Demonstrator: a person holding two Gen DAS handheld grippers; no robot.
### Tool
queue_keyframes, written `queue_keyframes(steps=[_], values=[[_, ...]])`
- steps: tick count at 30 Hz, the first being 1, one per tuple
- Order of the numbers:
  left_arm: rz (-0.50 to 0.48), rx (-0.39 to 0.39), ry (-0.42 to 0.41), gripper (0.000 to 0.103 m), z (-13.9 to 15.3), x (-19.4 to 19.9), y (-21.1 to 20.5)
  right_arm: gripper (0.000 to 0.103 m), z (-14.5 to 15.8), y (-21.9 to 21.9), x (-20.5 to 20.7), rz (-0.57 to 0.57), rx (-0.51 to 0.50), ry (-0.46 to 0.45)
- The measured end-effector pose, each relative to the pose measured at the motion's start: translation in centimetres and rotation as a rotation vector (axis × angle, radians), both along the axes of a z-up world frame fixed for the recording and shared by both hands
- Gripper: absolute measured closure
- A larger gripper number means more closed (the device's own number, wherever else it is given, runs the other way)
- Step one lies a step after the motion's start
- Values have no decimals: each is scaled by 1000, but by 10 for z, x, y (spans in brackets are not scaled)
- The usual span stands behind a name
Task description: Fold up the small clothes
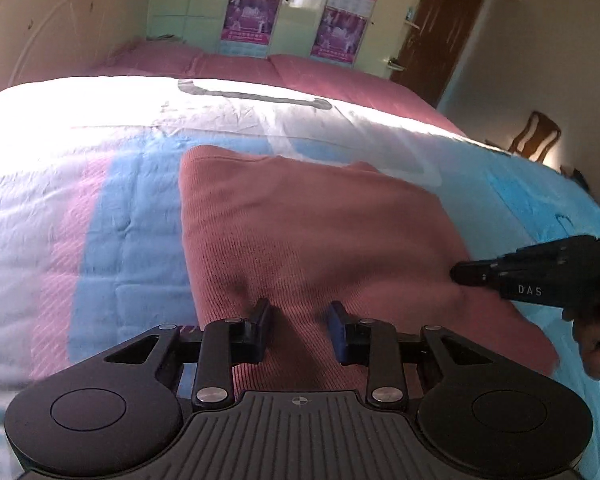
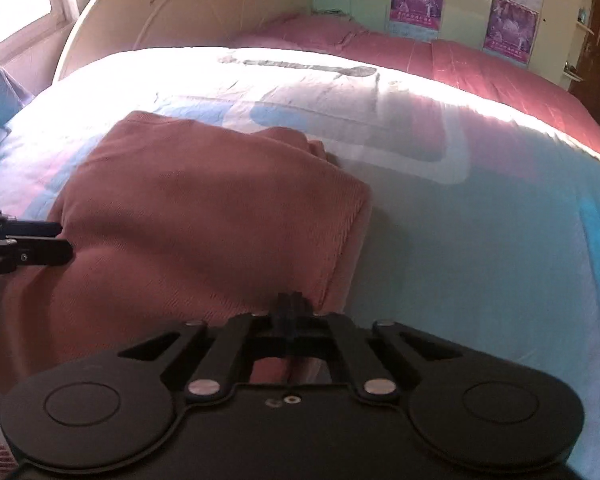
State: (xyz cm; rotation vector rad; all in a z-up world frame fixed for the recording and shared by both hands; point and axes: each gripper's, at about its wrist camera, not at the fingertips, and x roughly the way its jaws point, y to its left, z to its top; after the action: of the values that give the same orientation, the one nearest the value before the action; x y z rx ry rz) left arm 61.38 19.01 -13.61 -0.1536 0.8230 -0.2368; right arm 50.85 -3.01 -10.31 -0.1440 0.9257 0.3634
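A folded pink garment (image 1: 300, 232) lies on the bed's pastel blue, pink and white bedspread (image 1: 100, 208). The left gripper (image 1: 299, 320) hovers over its near edge, fingers spread and empty. The right gripper (image 2: 290, 304) has its fingers clenched on the garment's near right edge.

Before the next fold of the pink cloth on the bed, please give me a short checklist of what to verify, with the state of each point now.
1. Right gripper shut on the pink cloth at its near edge: ok.
2. Left gripper holds the cloth: not ok, it is open, fingers apart over the fabric.
3. Cloth lies flat: not ok, a bump shows by the left gripper.
4. Cloth already folded once: ok, a doubled edge shows on its right side.
5. Bedsheet beside the cloth free for folding: ok.
6. Layers held by the right gripper: cannot tell.
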Motion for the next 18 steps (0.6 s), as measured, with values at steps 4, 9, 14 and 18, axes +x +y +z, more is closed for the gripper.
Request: queue_keyframes(steps=[4,9,14,18], values=[[-5,8,-45,73,15,-29,-4,97,19,9,-15,12,-33,-48],[19,19,-70,78,16,-82,-15,95,33,17,-65,126,-1,-59],[75,61,-12,78,-3,-111,-29,98,20,7,-95,136,-49,-20],[128,68,-2,78,-14,-122,-31,103,9,-2,-100,111,-74,3]])
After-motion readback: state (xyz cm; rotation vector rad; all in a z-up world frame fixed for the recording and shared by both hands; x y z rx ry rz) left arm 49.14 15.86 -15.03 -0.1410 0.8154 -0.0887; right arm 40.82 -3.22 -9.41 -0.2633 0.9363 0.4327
